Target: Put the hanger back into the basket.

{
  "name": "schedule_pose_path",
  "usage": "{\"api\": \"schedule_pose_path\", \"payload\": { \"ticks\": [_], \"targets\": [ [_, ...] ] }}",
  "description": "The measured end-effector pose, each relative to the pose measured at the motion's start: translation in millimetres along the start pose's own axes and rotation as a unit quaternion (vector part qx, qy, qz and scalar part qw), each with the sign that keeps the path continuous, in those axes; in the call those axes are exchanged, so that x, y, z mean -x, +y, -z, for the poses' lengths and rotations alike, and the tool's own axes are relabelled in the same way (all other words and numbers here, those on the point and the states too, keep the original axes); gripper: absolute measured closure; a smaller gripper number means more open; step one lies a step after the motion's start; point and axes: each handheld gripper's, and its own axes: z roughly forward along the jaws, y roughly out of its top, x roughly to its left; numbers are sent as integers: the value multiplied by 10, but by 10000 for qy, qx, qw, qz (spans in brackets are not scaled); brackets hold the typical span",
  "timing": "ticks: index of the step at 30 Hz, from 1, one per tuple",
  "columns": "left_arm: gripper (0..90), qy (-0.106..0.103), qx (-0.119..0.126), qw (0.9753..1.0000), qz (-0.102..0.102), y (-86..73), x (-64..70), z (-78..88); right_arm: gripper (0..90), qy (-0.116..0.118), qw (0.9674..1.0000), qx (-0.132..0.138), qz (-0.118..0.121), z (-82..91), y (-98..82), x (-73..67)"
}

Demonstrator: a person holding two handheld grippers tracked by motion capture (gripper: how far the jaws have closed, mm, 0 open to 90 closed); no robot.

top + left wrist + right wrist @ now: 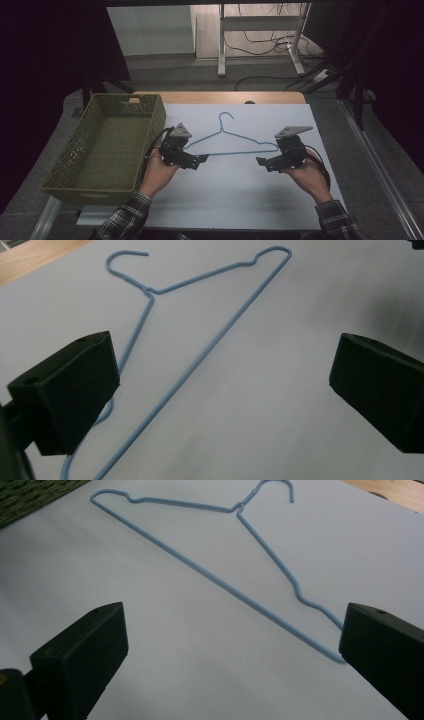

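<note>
A thin blue wire hanger (230, 142) lies flat on the white counter (240, 200) between the left tool (199, 160) and right tool (262, 162), both released; likely light, springy, best pinched at its ends.

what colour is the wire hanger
Light blue; the hanger shows best in the right gripper view.

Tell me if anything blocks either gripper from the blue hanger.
Nothing visible does. The blue hanger lies flat on the white sheet, with the open left gripper and open right gripper at its two ends. The green basket sits off to the left.
</note>
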Motion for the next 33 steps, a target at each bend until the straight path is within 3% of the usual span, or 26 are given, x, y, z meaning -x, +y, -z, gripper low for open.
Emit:
{"api": "schedule_pose_path", "payload": {
  "ticks": [6, 11, 17, 24, 30, 33],
  "targets": [
    [0, -22, -51, 10000, -73, 40, -20, -194, 0, 9, 10000, -59, 18, -159, 99, 72],
    [0, -186, -22, 9998, 79, 10, -82, -346, 0, 36, 10000, -62, 57, -288, 171, 133],
    [0, -205, -53, 9998, -5, -23, -122, -489, 0, 130, 9998, -105, 119, -507, 264, 240],
    [0, -266, -100, 9996, 28, -69, -168, -592, 0, 212, 9993, -298, 39, -723, 335, 300],
    [0, -274, -97, 9996, 58, -112, -201, -589, 0, 234, 9983, -497, 212, -931, 444, 356],
    [0, -236, -138, 9996, 57, -149, -230, -596, 49, 234, 9981, -523, 212, -1062, 537, 419]
  ]
}}
